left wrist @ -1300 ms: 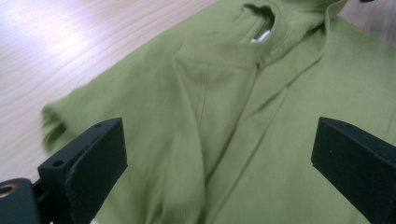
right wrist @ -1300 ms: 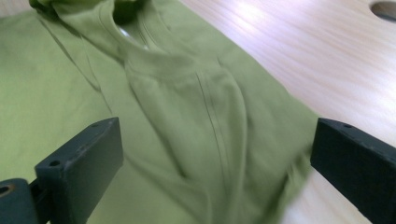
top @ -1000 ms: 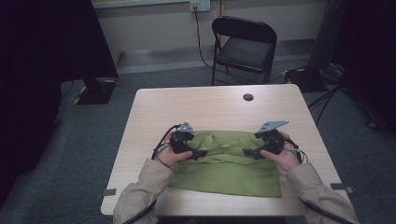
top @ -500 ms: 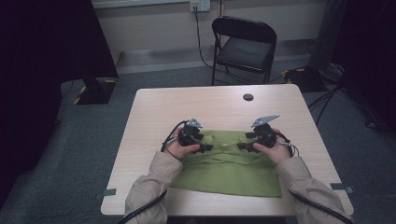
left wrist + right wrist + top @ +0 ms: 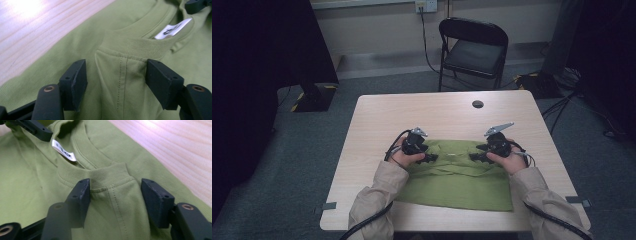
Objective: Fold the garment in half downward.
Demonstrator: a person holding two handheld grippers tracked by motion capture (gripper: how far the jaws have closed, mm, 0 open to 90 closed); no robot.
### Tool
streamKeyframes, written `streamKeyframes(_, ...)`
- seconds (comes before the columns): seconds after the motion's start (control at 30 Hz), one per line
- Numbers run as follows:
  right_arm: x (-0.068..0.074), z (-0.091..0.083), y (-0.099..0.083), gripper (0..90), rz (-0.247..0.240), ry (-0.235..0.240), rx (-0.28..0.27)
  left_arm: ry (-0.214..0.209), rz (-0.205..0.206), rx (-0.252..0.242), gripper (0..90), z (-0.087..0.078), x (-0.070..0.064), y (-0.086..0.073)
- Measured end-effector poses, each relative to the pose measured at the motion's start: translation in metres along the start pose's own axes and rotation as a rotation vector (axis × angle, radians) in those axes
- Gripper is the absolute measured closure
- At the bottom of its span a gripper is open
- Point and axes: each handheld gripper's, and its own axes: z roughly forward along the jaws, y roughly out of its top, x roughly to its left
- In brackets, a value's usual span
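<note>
- The table (image 5: pixel 377 125) is pale wood, with bare top from 9 round to 3 o'clock and a small dark round spot (image 5: pixel 477 104) toward 1 o'clock; a folding chair (image 5: pixel 473 50) stands beyond its far edge at 12.
- The shirt (image 5: pixel 457 185) is green and lies flat on the near half of the table, its long axis running 9 to 3; the neck end lies at 12 of the cloth, the rest spreads toward 6.
- The left gripper (image 5: pixel 428 158) sits on the collar's 9 o'clock shoulder and points toward 3; the right gripper (image 5: pixel 475 157) mirrors it at 3 and points toward 9; each is equally near its own shoulder seam, so neither hand has the advantage.
- Both grippers stand wide open with the cloth between the jaws but not pinched; I judge the next move to be closing on each seam.
- The collar (image 5: pixel 135 45) rises as a ribbed band just ahead of the left jaws, seam centred between them; the right gripper view shows the same collar (image 5: pixel 107 176) from the other side.
- The white label (image 5: pixel 63 150) inside the neck is plain in both gripper views; its print is too blurred to read.
</note>
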Motion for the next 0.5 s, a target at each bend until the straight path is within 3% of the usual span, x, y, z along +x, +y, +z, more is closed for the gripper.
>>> streamKeyframes(0.13,0.0005,0.0044,-0.0017,48.4,-0.001,-0.01,0.011,0.017,-0.018,-0.012,37.1,0.0009,0.0004,0.0)
streamKeyframes(0.27,0.0,0.0037,-0.002,56.3,-0.003,-0.026,0.014,0.06,0.019,0.011,44.1,0.0014,-0.0038,0.0022)
streamKeyframes(0.5,0.0034,0.0017,-0.0021,69.2,-0.027,-0.061,0.016,0.075,0.009,-0.014,61.4,-0.0001,-0.0036,-0.0002)
